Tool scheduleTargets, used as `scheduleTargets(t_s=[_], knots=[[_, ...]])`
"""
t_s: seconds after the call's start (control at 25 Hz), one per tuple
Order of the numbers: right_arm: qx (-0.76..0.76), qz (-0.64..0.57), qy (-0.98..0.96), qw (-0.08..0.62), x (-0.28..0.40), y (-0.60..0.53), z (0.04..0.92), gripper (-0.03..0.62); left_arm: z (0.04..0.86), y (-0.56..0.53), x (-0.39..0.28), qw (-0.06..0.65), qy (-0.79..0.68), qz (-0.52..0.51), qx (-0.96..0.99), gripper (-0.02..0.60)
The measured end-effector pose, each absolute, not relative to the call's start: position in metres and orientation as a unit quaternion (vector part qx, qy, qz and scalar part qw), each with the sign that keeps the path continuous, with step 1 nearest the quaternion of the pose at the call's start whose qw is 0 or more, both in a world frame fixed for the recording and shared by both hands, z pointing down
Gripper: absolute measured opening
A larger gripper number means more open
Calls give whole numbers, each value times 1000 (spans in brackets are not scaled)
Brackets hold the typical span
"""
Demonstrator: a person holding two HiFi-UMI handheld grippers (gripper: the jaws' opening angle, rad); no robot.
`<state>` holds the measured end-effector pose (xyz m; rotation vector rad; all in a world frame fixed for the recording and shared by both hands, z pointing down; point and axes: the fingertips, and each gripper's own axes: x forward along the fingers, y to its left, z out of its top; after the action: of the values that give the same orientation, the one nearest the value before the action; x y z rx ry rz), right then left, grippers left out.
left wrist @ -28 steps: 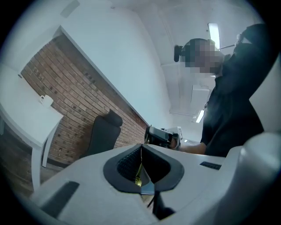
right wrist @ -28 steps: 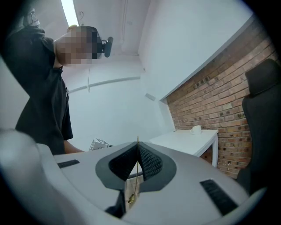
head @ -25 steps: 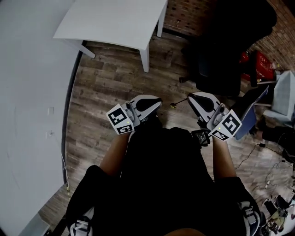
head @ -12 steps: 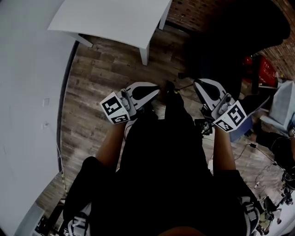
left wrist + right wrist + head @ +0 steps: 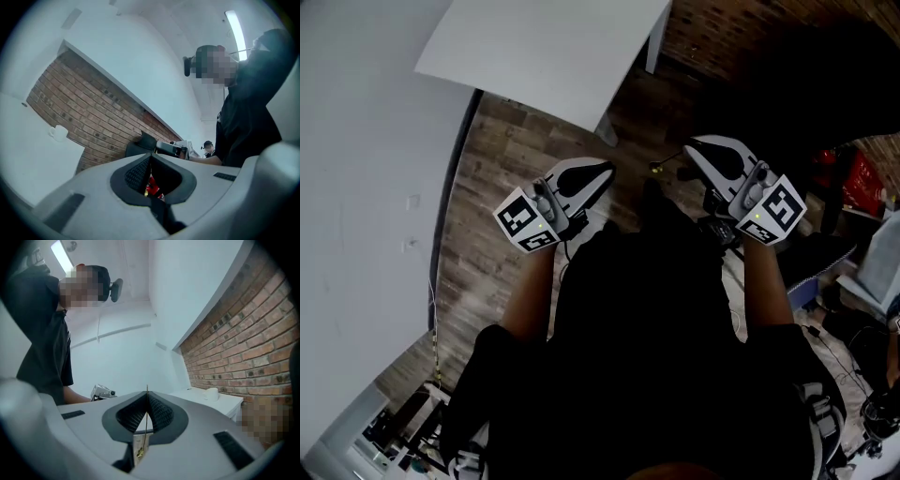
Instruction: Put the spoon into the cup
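**Claw state.** The left claw (image 5: 602, 172) is clenched: in the left gripper view its pads meet at the tips (image 5: 150, 157) with nothing between them. The right claw (image 5: 695, 143) is also clenched and empty, and in its own view (image 5: 147, 394) the pads close to a thin line. Both are held in front of the person's body, above the wooden floor (image 5: 502, 202) and not over the tabletop (image 5: 553, 47).

**Location of task items.**
- The cup (image 5: 58, 132) stands upright on the white tabletop (image 5: 28, 145), against the brick wall (image 5: 89, 112).
- From the left claw the cup lies ahead, off to the left and well apart. Its handle appears to face left in that view.
- From the right claw the cup (image 5: 212, 393) lies ahead and off to the right, on the tabletop (image 5: 225, 401), also well apart.
- The head view does not show the cup.
- The spoon appears in no view, so its position and long axis cannot be stated.

**Governing relation.** Neither claw is within reach of the cup. In the head view the left claw is the nearer of the two to the tabletop edge.

**Assessment.** The task is at the approach stage: no spoon is grasped. The spoon must be located and its handle direction confirmed before either claw is released for a pick.
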<state>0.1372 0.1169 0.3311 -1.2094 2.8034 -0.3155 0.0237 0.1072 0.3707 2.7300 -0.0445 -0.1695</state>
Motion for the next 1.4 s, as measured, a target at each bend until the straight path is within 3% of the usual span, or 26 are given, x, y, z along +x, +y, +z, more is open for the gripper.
scheduleTargets(t_s=[0.44, 1.08, 1.4], knots=[[-298, -119, 945, 57, 169, 37, 337, 9, 367, 45, 41, 188, -137, -56, 971, 17], [-275, -152, 949, 5, 114, -98, 361, 8, 388, -86, -26, 210, -183, -101, 955, 17], [-285, -132, 949, -19, 70, -174, 348, 9, 391, -131, -25, 195, -146, -87, 966, 17]])
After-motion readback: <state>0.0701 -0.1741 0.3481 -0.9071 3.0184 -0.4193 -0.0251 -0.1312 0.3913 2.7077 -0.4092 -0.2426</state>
